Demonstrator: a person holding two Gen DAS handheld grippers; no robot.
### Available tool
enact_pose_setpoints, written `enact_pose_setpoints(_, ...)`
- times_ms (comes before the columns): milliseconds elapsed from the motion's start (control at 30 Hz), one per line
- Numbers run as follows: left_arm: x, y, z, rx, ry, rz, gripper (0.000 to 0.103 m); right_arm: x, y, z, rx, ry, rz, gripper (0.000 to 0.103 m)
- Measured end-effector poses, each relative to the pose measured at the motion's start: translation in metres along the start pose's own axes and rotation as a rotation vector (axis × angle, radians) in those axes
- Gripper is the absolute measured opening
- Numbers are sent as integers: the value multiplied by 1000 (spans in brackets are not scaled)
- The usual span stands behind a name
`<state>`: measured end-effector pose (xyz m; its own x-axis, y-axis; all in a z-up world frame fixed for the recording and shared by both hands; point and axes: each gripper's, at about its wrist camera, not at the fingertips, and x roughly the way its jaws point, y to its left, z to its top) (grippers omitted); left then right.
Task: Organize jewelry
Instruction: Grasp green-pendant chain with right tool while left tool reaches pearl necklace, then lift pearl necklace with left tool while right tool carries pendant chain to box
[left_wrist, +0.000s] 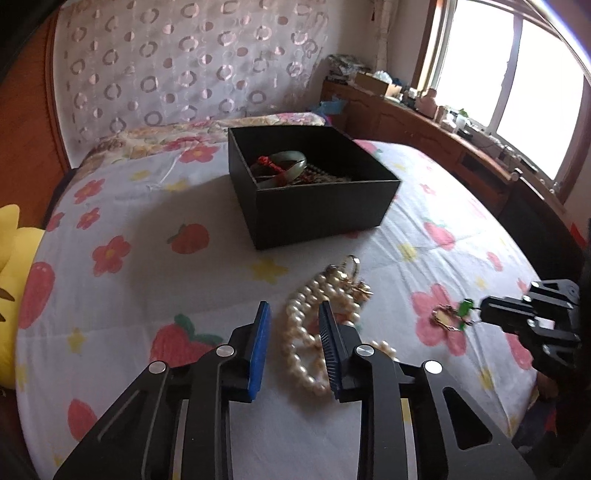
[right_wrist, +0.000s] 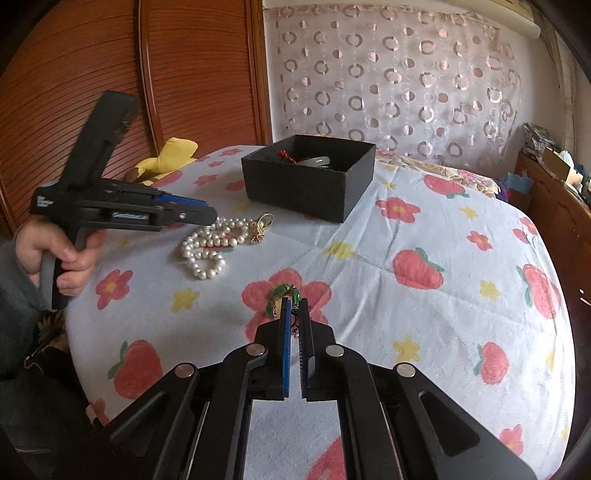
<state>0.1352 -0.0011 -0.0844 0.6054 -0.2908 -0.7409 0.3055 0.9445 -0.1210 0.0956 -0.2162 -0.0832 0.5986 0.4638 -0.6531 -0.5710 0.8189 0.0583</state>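
Right gripper (right_wrist: 294, 306) pinches the green-and-gold bracelet (right_wrist: 282, 293) on the floral bedsheet (right_wrist: 424, 221). Left gripper (left_wrist: 293, 314) is part spread, nothing pinched, its right finger over the pearl necklace (left_wrist: 325, 291) heaped below it. Black box (left_wrist: 314, 206) sits beyond, bangle (left_wrist: 284, 162) inside.

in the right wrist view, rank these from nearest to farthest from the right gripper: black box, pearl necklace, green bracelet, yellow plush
1. green bracelet: pinched at the tips of the right gripper.
2. pearl necklace: farther up the bed, to the left.
3. black box: beyond the pearls, near the middle.
4. yellow plush: far left, at the bed's edge by the wooden panel.
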Motion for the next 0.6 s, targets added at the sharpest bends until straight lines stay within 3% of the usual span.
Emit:
enact_pose_setpoints(233,12,3,1,-6,26,-2,25,0,1,-2,-4,-4,-1,5)
enact_pose_setpoints(267,12,3,0,-7,24,-4,22,1,1,-2,-5,-4,0,5)
enact_pose_setpoints(300,13,4,-1,-3,28,-18,9,1,1,-2,-5,-5,-1,5)
enact_pose_setpoints(600,-13,-5,-2,10,-45,-49,6,-2,1,-2,-6,-8,-7,5)
